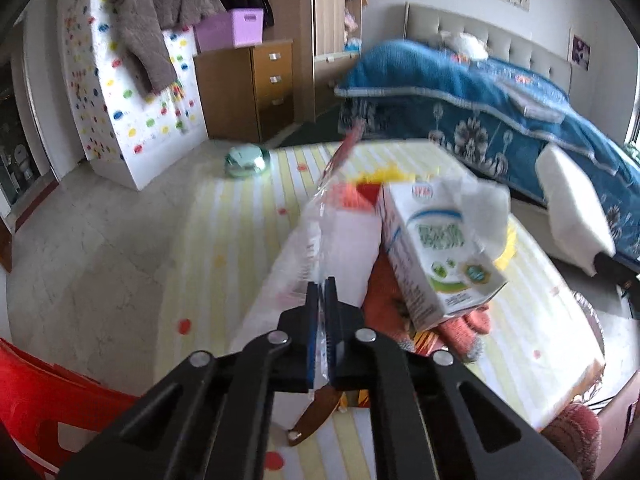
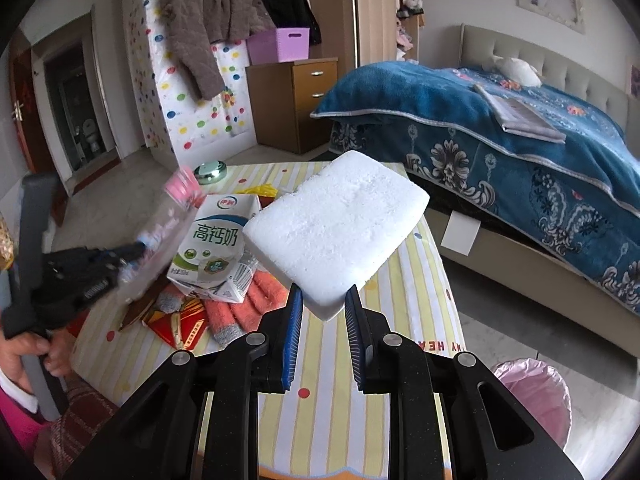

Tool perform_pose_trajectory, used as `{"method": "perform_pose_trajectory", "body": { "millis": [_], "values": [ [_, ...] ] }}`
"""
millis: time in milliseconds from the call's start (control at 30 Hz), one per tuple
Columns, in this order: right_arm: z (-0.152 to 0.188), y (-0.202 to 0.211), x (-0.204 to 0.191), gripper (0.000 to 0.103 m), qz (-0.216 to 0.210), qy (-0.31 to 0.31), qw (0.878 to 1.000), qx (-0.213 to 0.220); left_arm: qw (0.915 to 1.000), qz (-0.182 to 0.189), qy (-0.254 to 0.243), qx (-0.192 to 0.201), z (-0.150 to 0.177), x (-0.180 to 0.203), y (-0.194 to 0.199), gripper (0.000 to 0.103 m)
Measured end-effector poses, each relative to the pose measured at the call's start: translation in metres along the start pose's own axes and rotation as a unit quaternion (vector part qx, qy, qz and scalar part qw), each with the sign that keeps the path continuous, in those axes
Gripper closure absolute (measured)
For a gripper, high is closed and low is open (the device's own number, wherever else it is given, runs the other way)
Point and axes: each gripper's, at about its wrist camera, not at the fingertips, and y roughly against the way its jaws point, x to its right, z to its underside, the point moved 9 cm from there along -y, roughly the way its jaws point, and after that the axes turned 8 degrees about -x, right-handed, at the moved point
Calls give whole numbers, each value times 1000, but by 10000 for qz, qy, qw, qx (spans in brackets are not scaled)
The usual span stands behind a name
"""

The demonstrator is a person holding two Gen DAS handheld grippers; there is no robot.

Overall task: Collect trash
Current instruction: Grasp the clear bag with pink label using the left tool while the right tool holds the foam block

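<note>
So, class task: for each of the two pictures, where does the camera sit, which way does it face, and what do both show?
Left wrist: on the left claw, facing over the table to the dresser; its fingers pinch a clear plastic bottle.
Right wrist: on the right claw, facing the bed; it grips a white foam block, with the left hand visible.
Shared: milk carton.

White foam block (image 2: 338, 236) raised; clear pink-capped bottle (image 2: 168, 220) tilted, lifted.

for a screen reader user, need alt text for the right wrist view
The right gripper holds a white foam block above a striped table. To its left, the left gripper grips a clear plastic bottle beside a milk carton; a pink-lined bin stands lower right.
</note>
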Motion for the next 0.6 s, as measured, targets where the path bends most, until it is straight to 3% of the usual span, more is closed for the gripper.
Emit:
{"method": "perform_pose_trajectory", "body": {
  "millis": [133,300,600],
  "values": [
    [2,9,0,81,-32,-12,10000,60,9993,139,143,326,-8,-8,38,102],
    [10,20,-1,81,-47,0,10000,83,9978,411,265,445,-5,-7,64,102],
    [28,37,10,81,97,-89,9999,46,9936,1004,-152,485,18,60,83,102]
  ]
}}
